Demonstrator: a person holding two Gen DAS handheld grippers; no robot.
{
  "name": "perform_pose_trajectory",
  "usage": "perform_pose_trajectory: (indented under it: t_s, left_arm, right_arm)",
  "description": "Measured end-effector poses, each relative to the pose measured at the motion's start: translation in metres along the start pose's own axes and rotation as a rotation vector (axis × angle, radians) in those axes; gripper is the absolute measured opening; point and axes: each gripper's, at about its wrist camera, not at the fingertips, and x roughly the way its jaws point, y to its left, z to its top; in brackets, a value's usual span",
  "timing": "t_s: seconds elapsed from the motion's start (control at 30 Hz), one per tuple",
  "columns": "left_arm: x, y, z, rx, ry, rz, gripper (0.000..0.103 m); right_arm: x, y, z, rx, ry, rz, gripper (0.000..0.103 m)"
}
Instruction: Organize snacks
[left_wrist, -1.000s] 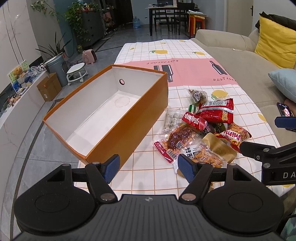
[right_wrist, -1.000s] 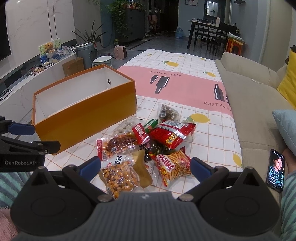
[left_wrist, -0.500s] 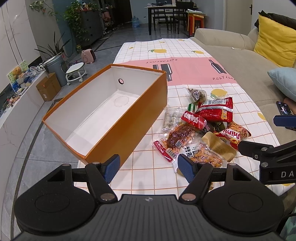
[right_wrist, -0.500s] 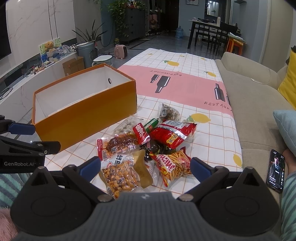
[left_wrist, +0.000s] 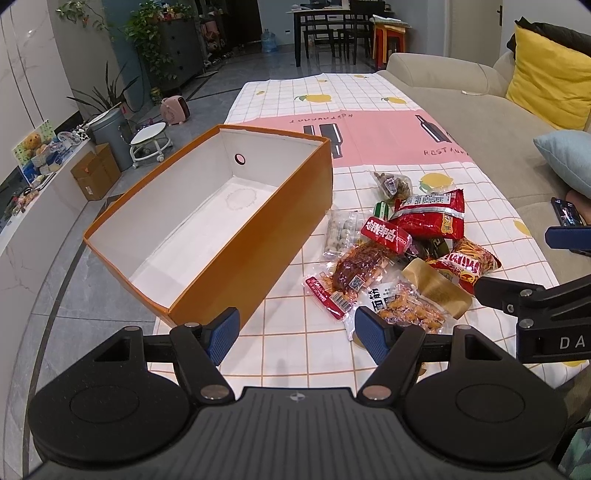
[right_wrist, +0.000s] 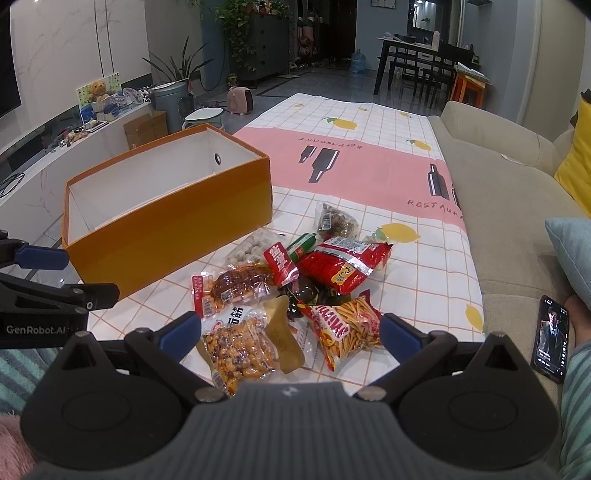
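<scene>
From the left wrist view, the left gripper (left_wrist: 297, 328) hangs above the near edge of the counter (left_wrist: 295, 347), which is covered by a checked cloth with lemons and a pink band; its jaws are spread wide and hold nothing; the blue left pad sits just in front of the near corner of the orange box (left_wrist: 255, 240), the right pad near a clear bag of glazed snacks (left_wrist: 406, 310). The box stands open, its white inside bare, with a round hole in the far end wall. To its right lies the pile of snacks (left_wrist: 402, 254): a red crinkled bag (left_wrist: 432, 219), a small red packet (left_wrist: 386, 234), a pouch of white balls (left_wrist: 341, 234), a dark red meat pack (left_wrist: 360, 271), a tan pouch (left_wrist: 436, 288) and a bag of orange sticks (left_wrist: 469, 262); the packs overlap one another. The right gripper (left_wrist: 532, 299) juts in from the right edge, beside the pile.

From the right wrist view, the right gripper (right_wrist: 288, 330) hovers low over the near side of the pile; its jaws are released and wide, grasping nothing, with the glazed snacks, the tan pouch and the orange sticks lying between the pads. The box sits to the left of the pile, close to the white balls. A beige sofa (right_wrist: 509, 206) runs along the right, a phone (right_wrist: 550, 338) lit on its seat.
</scene>
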Motion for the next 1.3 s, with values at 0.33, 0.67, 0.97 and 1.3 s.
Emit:
perform_pose_trajectory:
  t_s: [0.33,0.67,0.97,1.3]
  left_arm:
    - [0.000,0.000,0.000,0.001,0.002,-0.001,0.084]
    - [0.002,0.001,0.001,-0.002,0.015,-0.045,0.081]
    - [0.018,-0.004,0.015,0.001,0.050,-0.183,0.059]
    - [0.060,-0.049,0.018,0.201,0.127,-0.299,0.076]
  right_arm:
    - [0.000,0.000,0.000,-0.001,0.000,-0.001,0.099]
    - [0.005,-0.002,-0.001,0.010,0.009,-0.002,0.099]
    - [0.025,-0.020,-0.007,0.042,0.058,-0.004,0.079]
    - [0.061,-0.040,-0.014,0.008,0.116,-0.028,0.078]
